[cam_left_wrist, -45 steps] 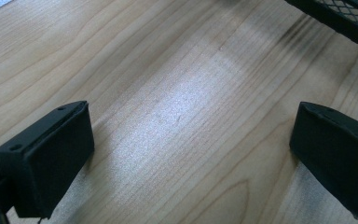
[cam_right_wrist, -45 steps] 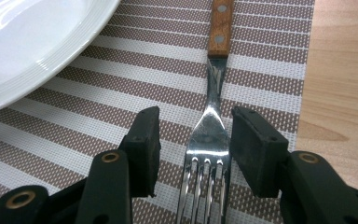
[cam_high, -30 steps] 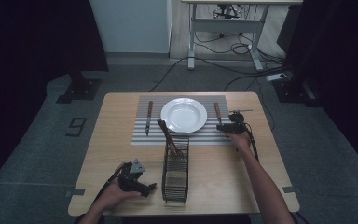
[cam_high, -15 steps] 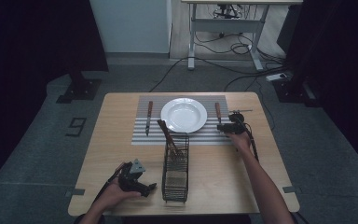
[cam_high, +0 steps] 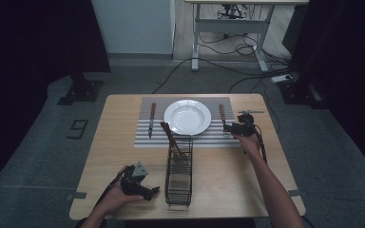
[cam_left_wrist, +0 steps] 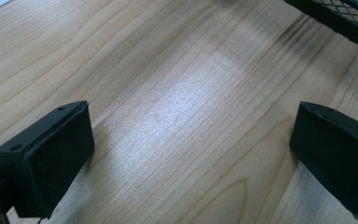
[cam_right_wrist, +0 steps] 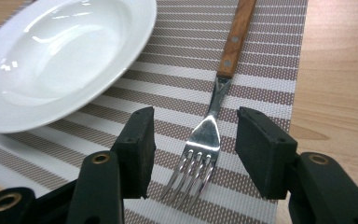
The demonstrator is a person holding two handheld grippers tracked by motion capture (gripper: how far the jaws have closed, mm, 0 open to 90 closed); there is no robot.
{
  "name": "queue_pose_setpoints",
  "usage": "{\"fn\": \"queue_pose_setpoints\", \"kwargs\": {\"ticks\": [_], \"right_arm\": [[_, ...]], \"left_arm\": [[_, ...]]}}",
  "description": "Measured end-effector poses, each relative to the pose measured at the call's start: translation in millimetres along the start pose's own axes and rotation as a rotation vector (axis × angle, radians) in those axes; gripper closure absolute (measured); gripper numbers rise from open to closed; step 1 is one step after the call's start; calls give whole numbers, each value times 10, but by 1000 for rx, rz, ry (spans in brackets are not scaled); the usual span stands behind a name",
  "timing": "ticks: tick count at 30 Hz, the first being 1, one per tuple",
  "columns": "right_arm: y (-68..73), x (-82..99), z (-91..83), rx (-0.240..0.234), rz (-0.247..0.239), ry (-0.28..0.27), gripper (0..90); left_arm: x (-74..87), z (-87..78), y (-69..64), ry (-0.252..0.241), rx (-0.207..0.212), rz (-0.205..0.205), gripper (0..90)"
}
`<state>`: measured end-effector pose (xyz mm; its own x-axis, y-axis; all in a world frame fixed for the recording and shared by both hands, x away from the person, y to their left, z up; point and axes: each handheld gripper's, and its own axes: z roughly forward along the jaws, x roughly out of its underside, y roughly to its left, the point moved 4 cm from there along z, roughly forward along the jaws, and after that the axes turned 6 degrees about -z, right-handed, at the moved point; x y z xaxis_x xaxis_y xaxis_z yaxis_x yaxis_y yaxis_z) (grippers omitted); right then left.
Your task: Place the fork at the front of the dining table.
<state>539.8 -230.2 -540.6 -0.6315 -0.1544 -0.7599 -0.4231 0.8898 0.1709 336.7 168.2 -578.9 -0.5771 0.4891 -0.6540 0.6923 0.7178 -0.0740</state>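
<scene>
A fork (cam_right_wrist: pixel 208 135) with a wooden handle lies flat on the striped placemat (cam_right_wrist: pixel 270 70), right of the white plate (cam_right_wrist: pixel 60 56). My right gripper (cam_right_wrist: pixel 193 149) straddles the fork's head; its jaws have just been opening, and neither pad touches the fork. From the high view, that gripper (cam_high: pixel 231 128) sits at the near end of the fork (cam_high: pixel 222 112). My left gripper (cam_high: pixel 152 192) rests low at the table's front left, next to the wire basket (cam_high: pixel 179 178). Its jaws stand wide open over bare wood (cam_left_wrist: pixel 191 154).
A knife (cam_high: pixel 152 118) lies on the placemat (cam_high: pixel 145 137) left of the plate (cam_high: pixel 187 116). A wooden-handled utensil (cam_high: pixel 170 135) leans out of the basket's far end. A corner of the basket (cam_left_wrist: pixel 345 18) lies just beyond the left gripper. Cables trail from both grippers.
</scene>
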Motion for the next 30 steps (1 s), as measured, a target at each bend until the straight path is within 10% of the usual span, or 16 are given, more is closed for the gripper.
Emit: {"fn": "queue_pose_setpoints", "kwargs": {"ticks": [30], "right_arm": [[689,540,-1023,-181,-179,-58,445]], "left_arm": [[0,0,-2,0,0,-1,0]]}}
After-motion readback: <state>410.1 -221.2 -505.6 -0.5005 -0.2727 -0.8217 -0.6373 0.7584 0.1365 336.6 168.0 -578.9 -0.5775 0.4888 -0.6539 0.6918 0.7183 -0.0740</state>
